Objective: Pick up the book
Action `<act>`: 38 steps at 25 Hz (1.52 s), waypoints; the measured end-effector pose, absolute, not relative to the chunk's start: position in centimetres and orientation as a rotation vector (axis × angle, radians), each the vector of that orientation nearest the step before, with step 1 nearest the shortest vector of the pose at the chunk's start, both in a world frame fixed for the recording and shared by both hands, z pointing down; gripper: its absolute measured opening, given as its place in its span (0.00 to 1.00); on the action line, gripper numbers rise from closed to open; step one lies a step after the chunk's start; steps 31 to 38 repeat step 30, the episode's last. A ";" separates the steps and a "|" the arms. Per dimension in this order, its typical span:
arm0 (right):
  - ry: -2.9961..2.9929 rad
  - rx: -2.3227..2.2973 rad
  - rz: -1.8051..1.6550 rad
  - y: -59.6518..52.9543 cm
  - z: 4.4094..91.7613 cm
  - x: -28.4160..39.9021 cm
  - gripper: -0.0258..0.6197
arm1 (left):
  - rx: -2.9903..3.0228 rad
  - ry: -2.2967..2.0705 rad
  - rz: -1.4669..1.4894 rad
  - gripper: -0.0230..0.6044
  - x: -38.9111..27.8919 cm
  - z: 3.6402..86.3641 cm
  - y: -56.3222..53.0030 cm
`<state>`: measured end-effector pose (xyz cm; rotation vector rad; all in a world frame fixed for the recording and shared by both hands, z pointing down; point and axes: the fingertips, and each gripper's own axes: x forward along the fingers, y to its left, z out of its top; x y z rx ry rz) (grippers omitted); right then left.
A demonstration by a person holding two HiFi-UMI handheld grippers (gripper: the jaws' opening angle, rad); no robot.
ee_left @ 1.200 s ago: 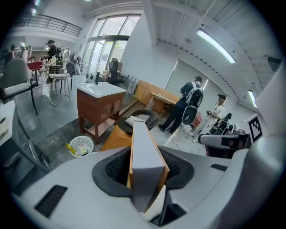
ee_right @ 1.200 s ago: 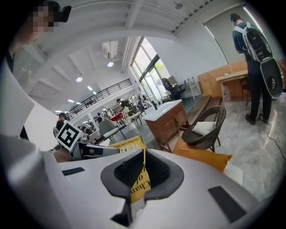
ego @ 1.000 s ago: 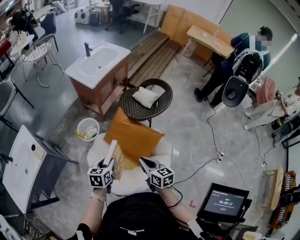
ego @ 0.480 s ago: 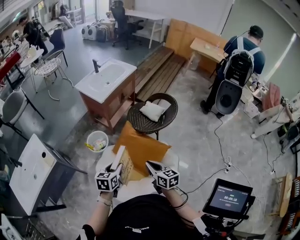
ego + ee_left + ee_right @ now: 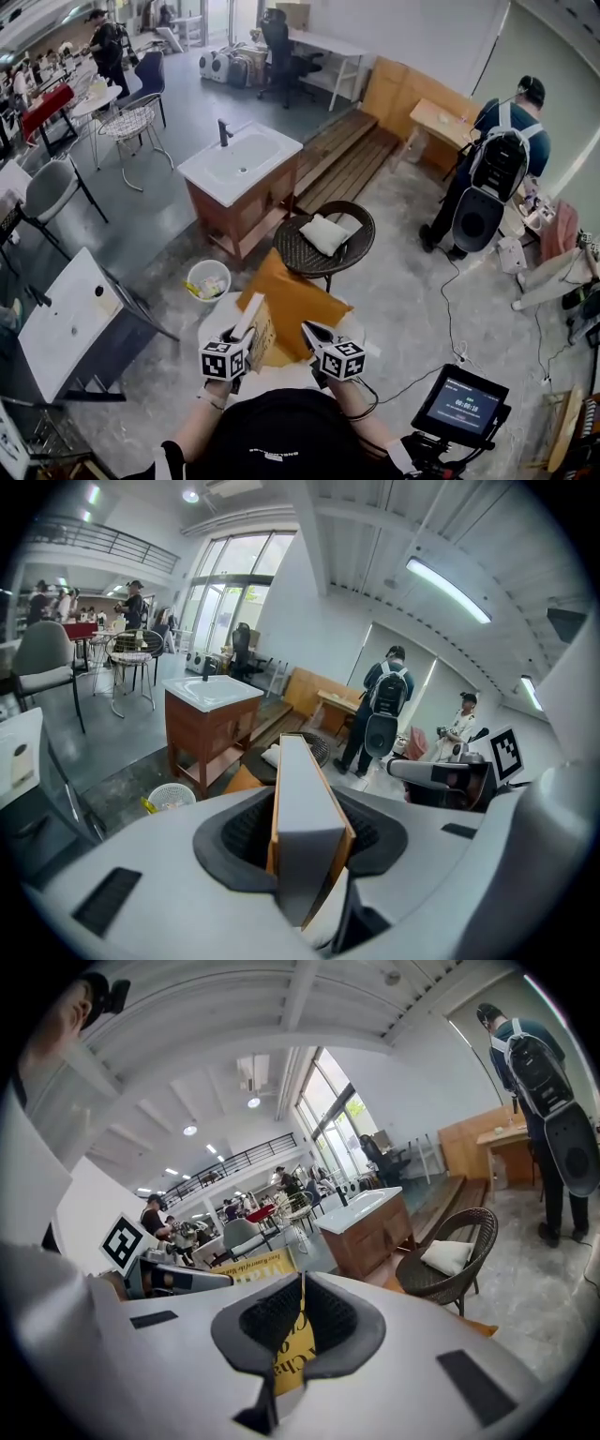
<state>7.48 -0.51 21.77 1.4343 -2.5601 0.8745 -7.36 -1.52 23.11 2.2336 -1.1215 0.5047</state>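
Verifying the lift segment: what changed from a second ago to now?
Head view swung up: the sink and wicker chair slid down-right in frame. The backpack wearer straightened up. Nothing grabbed or released: left tongs stay clamped on the book, right tongs beside it.

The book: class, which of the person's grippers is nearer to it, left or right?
Left. The left gripper is shut on the book, held between its jaws. The right gripper sits just right of the book in the head view, not holding it.
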 end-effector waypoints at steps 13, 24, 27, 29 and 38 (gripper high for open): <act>-2.561 1.411 0.857 -0.7 22.7 6.6 0.08 | 2.202 -1.143 0.512 0.28 -8.9 24.5 -1.5; -2.572 1.371 0.891 -0.5 22.5 6.3 0.08 | 2.176 -1.163 0.521 0.28 -9.1 24.1 -0.7; -2.573 1.383 0.894 -0.9 23.0 5.8 0.08 | 2.174 -1.167 0.532 0.28 -10.0 24.6 -1.2; -2.565 1.396 0.899 -1.1 23.4 5.9 0.08 | 2.173 -1.161 0.537 0.28 -10.1 25.1 -1.5; -2.561 1.403 0.902 -1.2 23.6 6.0 0.08 | 2.173 -1.157 0.540 0.28 -10.2 25.3 -1.6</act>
